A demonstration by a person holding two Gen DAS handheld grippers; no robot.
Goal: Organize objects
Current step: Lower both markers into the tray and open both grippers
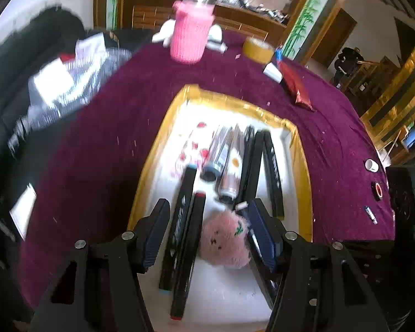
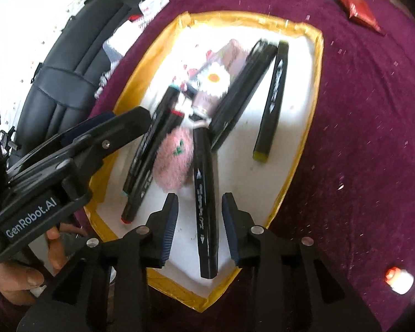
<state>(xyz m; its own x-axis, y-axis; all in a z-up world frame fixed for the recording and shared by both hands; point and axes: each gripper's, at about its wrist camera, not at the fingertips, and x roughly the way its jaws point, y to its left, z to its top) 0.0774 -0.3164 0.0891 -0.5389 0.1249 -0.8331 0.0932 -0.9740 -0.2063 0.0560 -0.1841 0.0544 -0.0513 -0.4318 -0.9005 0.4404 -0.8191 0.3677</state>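
Note:
A white tray with a gold rim (image 1: 163, 127) (image 2: 315, 63) lies on the purple cloth. In it lie several black markers (image 1: 184, 221) (image 2: 272, 102), a flowered tube (image 1: 232, 166) (image 2: 215, 83) and a pink fuzzy ball (image 1: 224, 240) (image 2: 174, 160). My left gripper (image 1: 207, 238) is open low over the tray, its jaws either side of two markers and the ball; it shows from the side in the right wrist view (image 2: 119, 121). My right gripper (image 2: 199, 227) is open, its jaws either side of a black marker (image 2: 204, 210) at the tray's near end.
A pink knitted cup (image 1: 191, 33), a tape roll (image 1: 258, 48), a red foil packet (image 1: 296, 85) (image 2: 354, 2) and small caps (image 1: 372, 164) sit on the cloth. A black bag (image 2: 69, 63) and papers (image 1: 69, 80) lie left.

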